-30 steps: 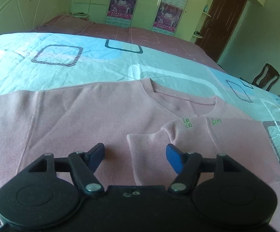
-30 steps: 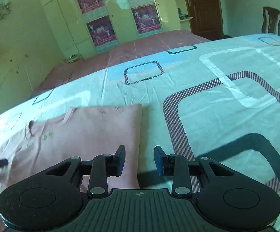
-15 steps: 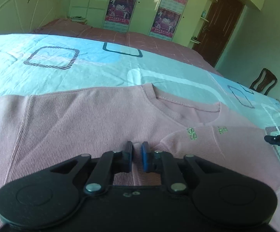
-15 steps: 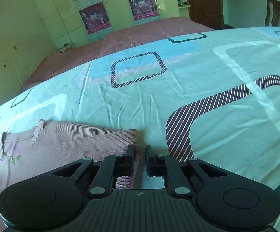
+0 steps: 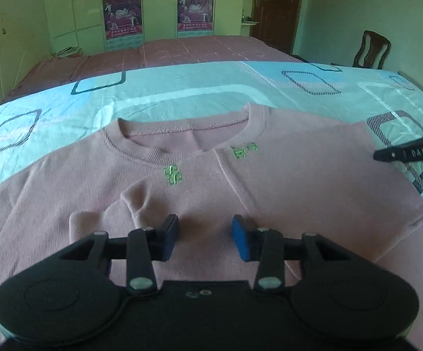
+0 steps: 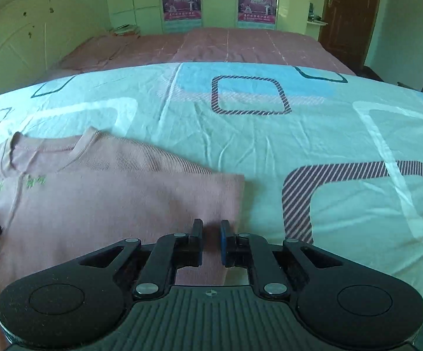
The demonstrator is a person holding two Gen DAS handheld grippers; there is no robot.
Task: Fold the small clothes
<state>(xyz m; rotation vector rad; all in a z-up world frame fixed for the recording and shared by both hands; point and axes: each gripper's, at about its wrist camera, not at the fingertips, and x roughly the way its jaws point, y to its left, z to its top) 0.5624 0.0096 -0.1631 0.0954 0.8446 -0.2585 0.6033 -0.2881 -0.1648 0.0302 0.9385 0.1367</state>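
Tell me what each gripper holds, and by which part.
Left gripper: open, holding nothing, over the pink sweater. Right gripper: narrow gap, at the sweater's edge; a grip cannot be told.

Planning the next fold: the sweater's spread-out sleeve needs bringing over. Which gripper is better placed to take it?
Probably left. The left gripper hangs open over the pink sweater, on the side of the spread sleeve. The right gripper sits at the opposite, already folded edge, jaws nearly together.
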